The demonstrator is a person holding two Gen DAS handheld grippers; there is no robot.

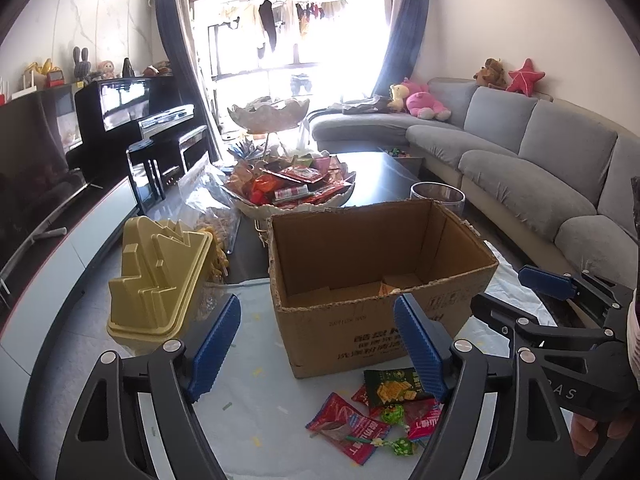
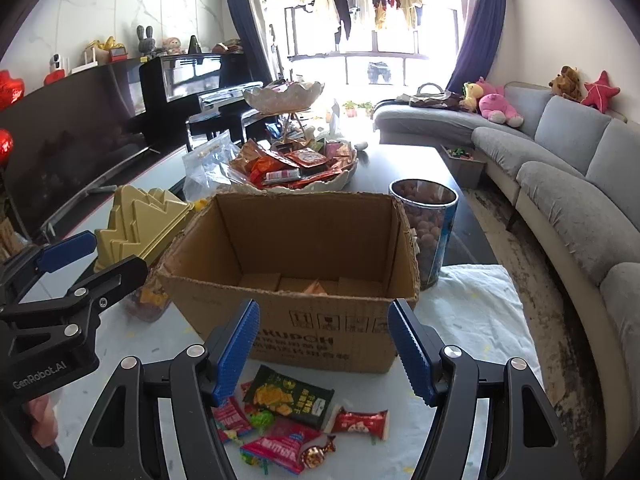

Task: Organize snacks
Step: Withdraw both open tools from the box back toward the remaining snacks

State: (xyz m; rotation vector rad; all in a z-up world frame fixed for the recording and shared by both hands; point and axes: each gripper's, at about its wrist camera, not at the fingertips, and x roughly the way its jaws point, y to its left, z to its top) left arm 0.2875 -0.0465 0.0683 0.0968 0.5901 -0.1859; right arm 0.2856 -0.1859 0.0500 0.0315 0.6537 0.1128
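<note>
Sorting Snacks Toward the Open Carton

Both grippers are being held side by side over the worktop [image 2: 480,300], angled down at a loose heap of wrapped snacks. The left gripper [image 1: 318,350] and the right gripper [image 2: 324,350] are each being carried with jaws apart and nothing between them, presumably so a packet can be straddled. The dark green cracker packet [image 2: 290,396], red sachets [image 2: 280,446] and a red-wrapped candy [image 2: 360,422] are lying just in front of the cardboard box [image 2: 288,264], which is being kept open-topped and near, likely as the collecting bin. A snack-laden tiered tray [image 2: 296,168] is standing behind it.
</note>
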